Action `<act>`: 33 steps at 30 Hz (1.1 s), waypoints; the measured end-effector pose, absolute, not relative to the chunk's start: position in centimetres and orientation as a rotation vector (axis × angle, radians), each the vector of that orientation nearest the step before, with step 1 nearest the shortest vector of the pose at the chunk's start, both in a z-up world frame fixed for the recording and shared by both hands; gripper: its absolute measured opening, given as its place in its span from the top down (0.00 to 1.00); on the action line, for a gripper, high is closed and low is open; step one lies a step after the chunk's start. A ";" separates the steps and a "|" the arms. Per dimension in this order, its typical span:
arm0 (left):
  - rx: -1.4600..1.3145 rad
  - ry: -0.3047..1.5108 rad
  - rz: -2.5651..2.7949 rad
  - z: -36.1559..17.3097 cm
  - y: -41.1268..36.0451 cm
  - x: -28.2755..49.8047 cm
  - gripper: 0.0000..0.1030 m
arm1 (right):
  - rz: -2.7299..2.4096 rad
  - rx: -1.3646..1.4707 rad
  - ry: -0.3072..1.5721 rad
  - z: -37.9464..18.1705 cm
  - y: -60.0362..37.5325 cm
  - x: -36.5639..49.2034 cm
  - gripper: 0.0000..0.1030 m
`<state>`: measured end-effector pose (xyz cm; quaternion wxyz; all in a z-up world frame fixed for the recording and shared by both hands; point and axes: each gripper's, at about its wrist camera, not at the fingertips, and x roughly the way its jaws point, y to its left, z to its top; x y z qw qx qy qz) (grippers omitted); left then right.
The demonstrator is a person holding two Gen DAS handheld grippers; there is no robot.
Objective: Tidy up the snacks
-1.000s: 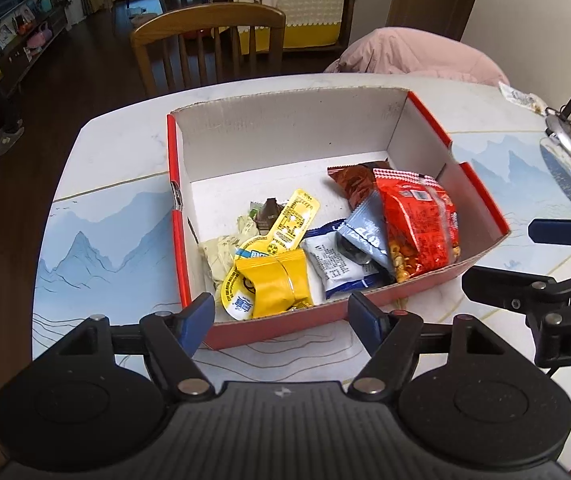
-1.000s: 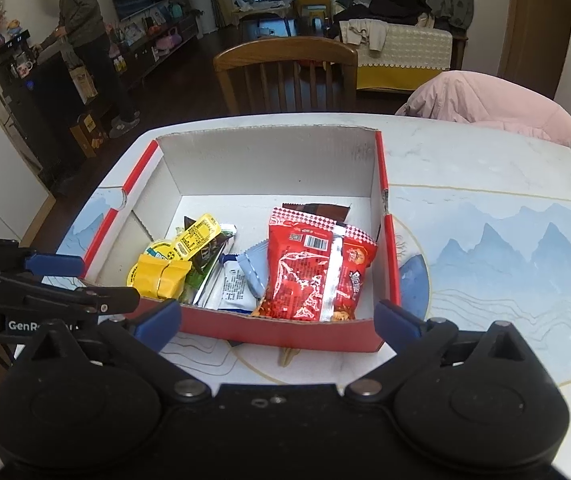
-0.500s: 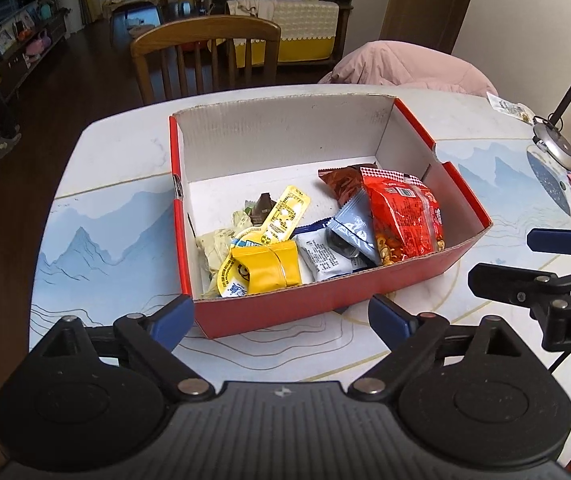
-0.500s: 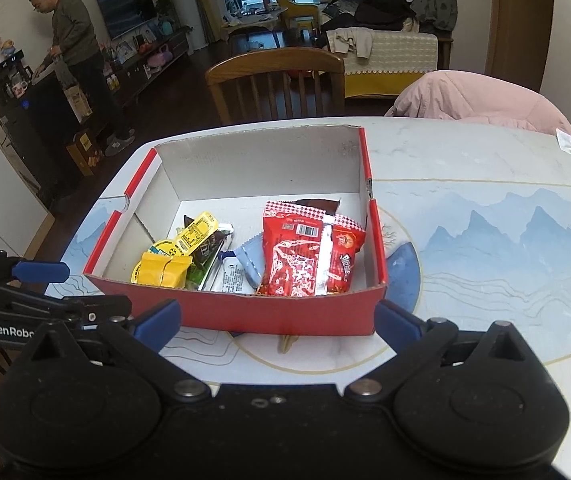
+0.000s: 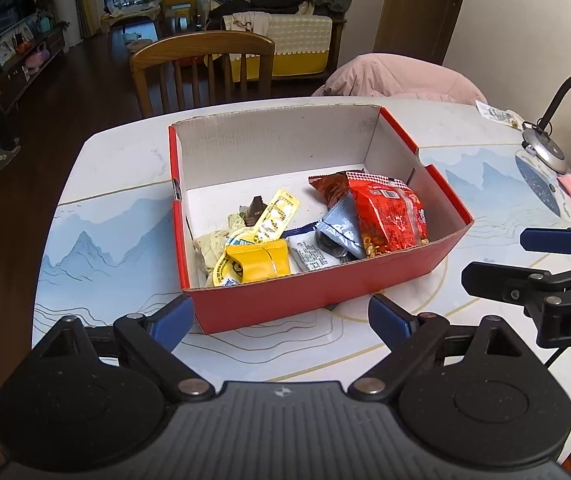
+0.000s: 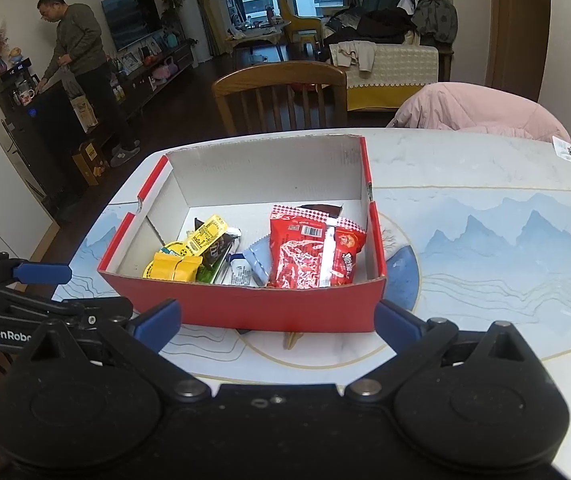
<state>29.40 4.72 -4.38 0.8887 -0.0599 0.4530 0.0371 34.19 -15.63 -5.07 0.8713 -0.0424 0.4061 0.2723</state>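
- The counter [image 5: 105, 208] carries a red box [image 5: 317, 292], which stands straight ahead of both tongs with its near wall just beyond their tips.
- All the snacks lie inside the box, crowded against that near wall; none shows loose on the counter close by.
- The red bag [image 5: 389, 216] is the biggest, at the right end, its long axis running front to back; the right tongs [image 6: 277, 320] seem nearer to it.
- The yellow pack [image 5: 253, 264] sits at the left end, closer to the left tongs [image 5: 281, 318]; a long yellow sachet [image 5: 275, 216] slants away from it.
- Between them lie a grey pouch [image 5: 341, 226] and a white packet [image 5: 313, 254].
- Both tongs are spread wide and hold nothing.
- The left view shows a pale wrapper [image 5: 215, 246] in the left corner, hidden from the right view by the near wall; the right view shows the red bag's back seam and a green packet [image 6: 207, 274] which the left does not.
- A dark wrapper [image 6: 323, 210] peeks out behind the red bag.
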 end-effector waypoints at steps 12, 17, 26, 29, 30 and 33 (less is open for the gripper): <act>-0.101 0.935 0.062 -4.2 4.1 29.1 0.08 | 0.565 -0.091 0.854 -5.1 -15.9 34.0 0.00; -0.098 0.940 0.056 -4.3 3.7 29.1 0.08 | 0.563 -0.091 0.860 -5.2 -16.0 33.8 0.00; -0.097 0.946 0.050 -4.5 3.4 29.1 0.08 | 0.554 -0.086 0.870 -5.4 -16.4 33.7 0.00; -0.098 0.946 0.044 -4.5 3.2 29.2 0.08 | 0.549 -0.081 0.872 -5.4 -16.7 33.7 0.00; -0.095 0.945 0.043 -4.4 3.1 29.2 0.08 | 0.547 -0.080 0.872 -5.4 -16.8 33.7 0.00; -0.092 0.944 0.036 -4.4 2.9 29.3 0.08 | 0.544 -0.077 0.873 -5.4 -17.0 33.7 0.00</act>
